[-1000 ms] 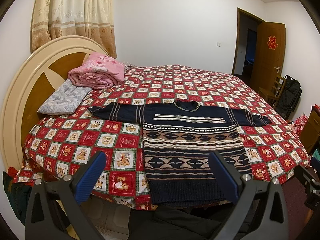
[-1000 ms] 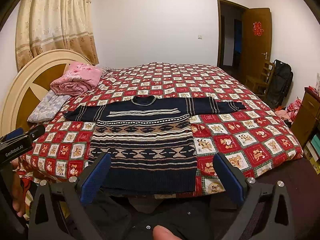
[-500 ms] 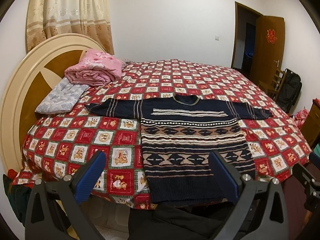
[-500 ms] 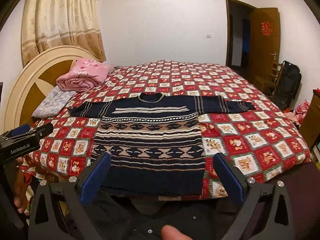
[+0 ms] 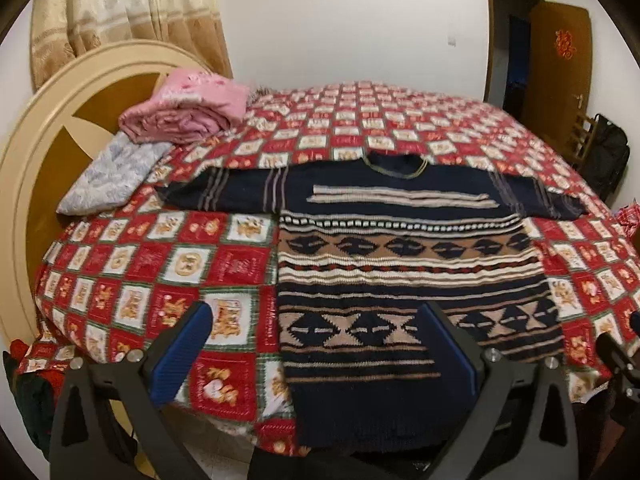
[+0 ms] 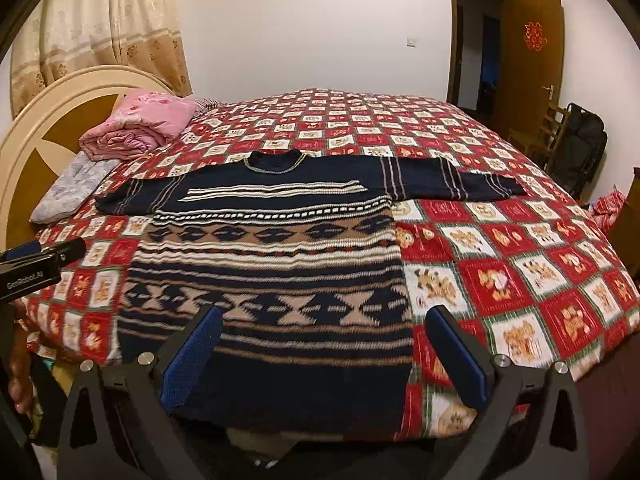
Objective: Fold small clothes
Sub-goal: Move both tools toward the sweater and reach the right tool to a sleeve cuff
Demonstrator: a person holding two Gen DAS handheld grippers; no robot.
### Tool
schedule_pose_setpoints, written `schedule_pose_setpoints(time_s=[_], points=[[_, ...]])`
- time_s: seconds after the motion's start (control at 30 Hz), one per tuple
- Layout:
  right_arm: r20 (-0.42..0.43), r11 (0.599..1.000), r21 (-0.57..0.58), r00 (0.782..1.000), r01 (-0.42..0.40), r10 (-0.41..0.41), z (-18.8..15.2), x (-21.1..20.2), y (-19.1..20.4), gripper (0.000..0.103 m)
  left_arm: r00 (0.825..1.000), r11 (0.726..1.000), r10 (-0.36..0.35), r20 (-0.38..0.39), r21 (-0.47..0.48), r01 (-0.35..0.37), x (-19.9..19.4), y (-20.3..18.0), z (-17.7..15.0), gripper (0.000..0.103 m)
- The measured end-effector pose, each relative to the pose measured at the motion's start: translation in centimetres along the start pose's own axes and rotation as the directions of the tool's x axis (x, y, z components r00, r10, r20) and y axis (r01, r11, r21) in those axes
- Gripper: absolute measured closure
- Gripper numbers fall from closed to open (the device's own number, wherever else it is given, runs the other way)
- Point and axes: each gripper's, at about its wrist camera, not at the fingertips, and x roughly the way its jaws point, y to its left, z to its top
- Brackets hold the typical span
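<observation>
A dark navy patterned sweater (image 5: 400,264) lies flat on the bed, front up, both sleeves spread out, hem at the near edge. It also shows in the right wrist view (image 6: 272,264). My left gripper (image 5: 316,344) is open and empty, just above the sweater's lower left corner. My right gripper (image 6: 324,348) is open and empty, over the sweater's lower right part. The left gripper's body (image 6: 32,264) shows at the left edge of the right wrist view.
The bed has a red checked quilt (image 5: 160,264) and a round cream headboard (image 5: 36,152) at left. A folded pink blanket (image 5: 184,112) and a grey pillow (image 5: 108,176) lie near the headboard. A door (image 6: 532,64), chair and black bag (image 6: 584,148) stand at right.
Both grippers have moved forward and closer to the bed, so the sweater looks larger. Both stay open and empty. The sweater has not moved.
</observation>
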Motion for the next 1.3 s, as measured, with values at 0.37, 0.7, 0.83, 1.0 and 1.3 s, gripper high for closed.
schedule_pose_setpoints(time_s=[0.37,0.7,0.83,1.0,1.3], points=[[-0.066,0.995,0.038,0.994,0.090,-0.087,2.2,9.4,-7.2,0.042,1.000,0.997,0.000,0.007,0.082,-0.001,6.6,-6.1,2.8,0.000],[-0.062,0.935,0.277,0.975,0.222,-0.213,8.6,14.9,-21.1,0.043,1.000,0.983,0.015,-0.024,0.182,-0.010,13.6,-11.0,6.1,0.000],[-0.077,0.894,0.372,0.968,0.249,-0.238,11.0,17.7,-26.6,0.050,0.999,0.979,0.028,-0.033,0.200,-0.021,16.7,-12.6,7.1,0.000],[-0.095,0.834,0.487,0.965,0.259,-0.244,13.4,21.7,-33.2,0.052,0.996,0.980,0.055,-0.069,0.193,-0.041,20.7,-13.7,8.4,0.000],[-0.191,0.730,0.605,0.948,0.317,-0.253,15.6,29.8,-42.0,0.056,0.996,0.990,0.010,-0.094,0.139,0.003,24.1,-14.6,10.1,0.000]])
